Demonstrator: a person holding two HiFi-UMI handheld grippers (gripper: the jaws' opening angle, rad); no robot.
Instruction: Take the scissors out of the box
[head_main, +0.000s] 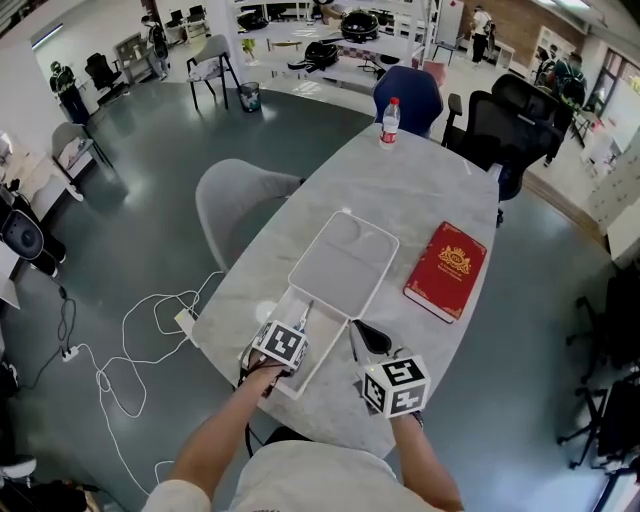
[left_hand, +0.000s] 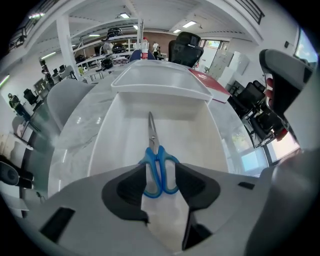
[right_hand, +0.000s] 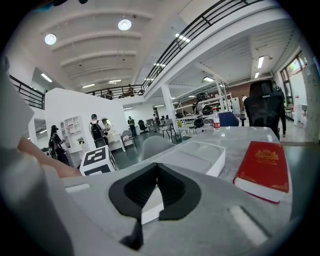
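The scissors have blue handles and lie flat on the floor of the open white box, blades pointing away from me. My left gripper points steeply down into the box; its jaws stand open with the handles between the fingertips, and I see no firm pinch. In the head view the left gripper covers the near half of the box; only the blades of the scissors show. My right gripper hovers just right of the box, nearly level; in its own view the right gripper is shut and empty.
The box's white lid lies upside down right behind the box. A red book lies to the right on the marble table, and a water bottle stands at the far end. A grey chair and floor cables are at the left.
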